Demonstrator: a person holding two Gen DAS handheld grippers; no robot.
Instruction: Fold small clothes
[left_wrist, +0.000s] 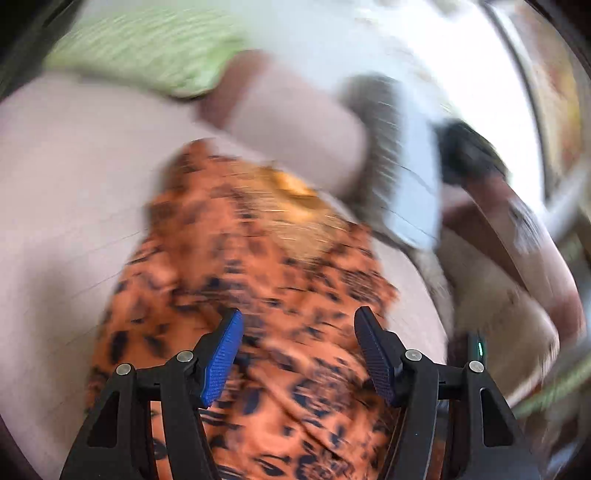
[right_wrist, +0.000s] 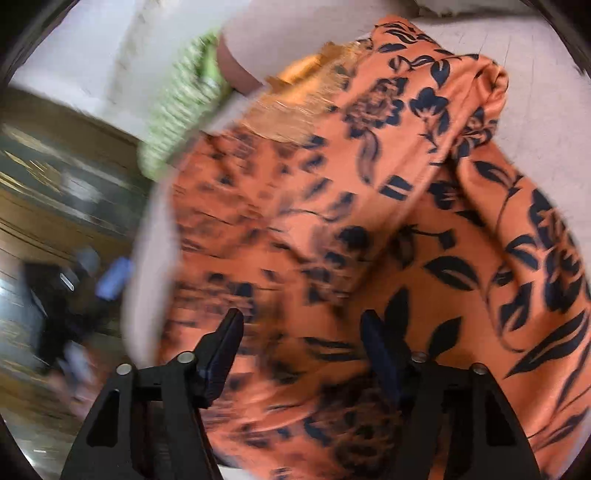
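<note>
An orange garment with a dark floral print lies crumpled on a pale pink surface, with a gold fringed patch near its far end. My left gripper hovers just above it, blue pads apart, nothing between them. The right wrist view shows the same garment, bunched into folds on the right, and its gold patch. My right gripper hangs over the cloth with its jaws apart and gripping nothing. Both views are blurred.
A green striped cloth lies beyond the garment, also seen as the green cloth at the surface's edge. A person's arm with a dark blurred tool is at the right. Wooden flooring lies below the left edge.
</note>
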